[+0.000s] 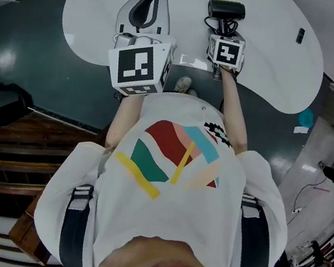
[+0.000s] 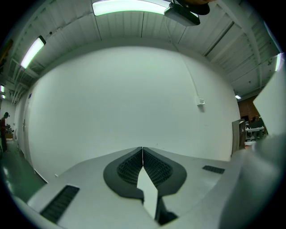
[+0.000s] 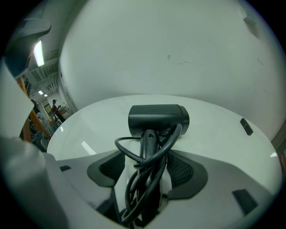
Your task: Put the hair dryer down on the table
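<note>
The black hair dryer [image 3: 158, 120] has its barrel lying crosswise on the white round table [image 3: 210, 71]. Its handle and looped black cord [image 3: 134, 179] run back between the jaws of my right gripper [image 3: 147, 156]. Those jaws stand wide, and the dark pads [image 3: 111, 167] sit off the handle on both sides. In the head view the hair dryer [image 1: 226, 10] lies just beyond the right gripper [image 1: 224, 28]. My left gripper [image 2: 142, 152] is held level over the table's near edge, its pads meeting at the tip with nothing between them; it also shows in the head view [image 1: 150, 0].
A small dark flat object [image 1: 300, 35] lies on the table [image 1: 268, 58] to the right of the hair dryer. The floor around the table is dark. Wooden steps [image 1: 0, 146] run at the left, and clutter stands at the far right.
</note>
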